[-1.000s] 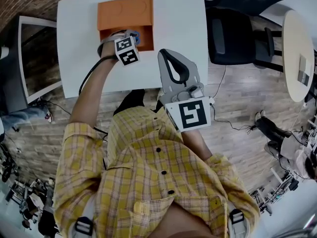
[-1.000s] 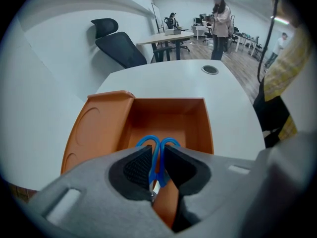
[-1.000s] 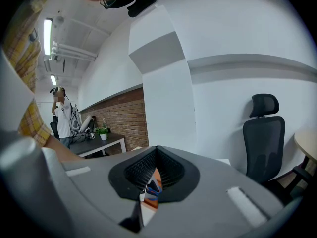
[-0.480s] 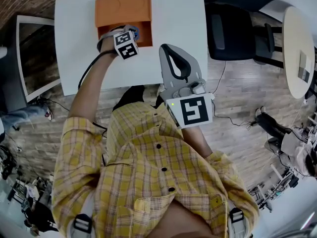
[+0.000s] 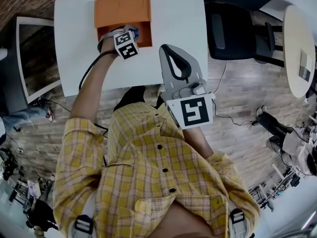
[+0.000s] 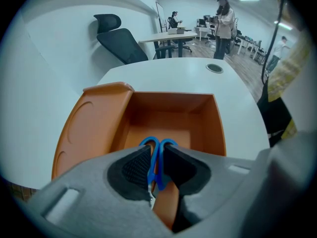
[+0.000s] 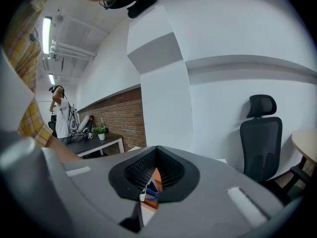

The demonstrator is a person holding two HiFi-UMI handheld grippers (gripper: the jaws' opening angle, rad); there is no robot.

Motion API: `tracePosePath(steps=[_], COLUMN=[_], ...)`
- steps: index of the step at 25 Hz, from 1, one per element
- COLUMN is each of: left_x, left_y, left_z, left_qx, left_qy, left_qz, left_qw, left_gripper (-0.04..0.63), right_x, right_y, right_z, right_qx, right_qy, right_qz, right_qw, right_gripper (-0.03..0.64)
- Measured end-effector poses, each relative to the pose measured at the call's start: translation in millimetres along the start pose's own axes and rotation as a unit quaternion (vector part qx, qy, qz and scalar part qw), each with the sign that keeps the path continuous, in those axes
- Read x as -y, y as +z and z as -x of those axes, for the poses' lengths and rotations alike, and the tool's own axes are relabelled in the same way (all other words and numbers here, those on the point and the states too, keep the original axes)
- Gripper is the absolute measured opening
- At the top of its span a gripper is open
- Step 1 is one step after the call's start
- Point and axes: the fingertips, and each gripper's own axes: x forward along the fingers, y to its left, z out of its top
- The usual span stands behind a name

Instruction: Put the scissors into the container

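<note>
The left hand-held gripper pinches the blue-handled scissors, long axis along its jaws, over the open orange plastic container just ahead and below. The right hand-held gripper, pressed together and empty, is farther off.

The blue scissors are showing against the orange container on the white tabletop. The person is wearing a yellow checked shirt. The grey left gripper and right gripper are carrying black-and-white marker squares.
</note>
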Motion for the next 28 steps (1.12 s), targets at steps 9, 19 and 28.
tracePosePath(steps=[9,19,28], left_x=[-1.9,-7.6,-6.8], left_y=[0.2,5.8,18.4], left_z=[3.7,26.0,65.0], left_qx=[0.004,0.021,0.044], left_qy=[0.006,0.032,0.062], left_qz=[0.002,0.023,0.041], left_qw=[1.0000,0.9990,0.9963], left_gripper=[0.087,0.056,0.021], right_x=[1.6,3.8,-4.9], right_y=[4.1,8.9,23.9], right_z=[-2.4,2.1,10.8], right_qx=[0.006,0.008,0.023], right_qy=[0.003,0.007,0.020], right_qz=[-0.002,0.010,0.019], right_qw=[1.000,1.000,0.999], right_gripper=[0.006,0.006,0.006])
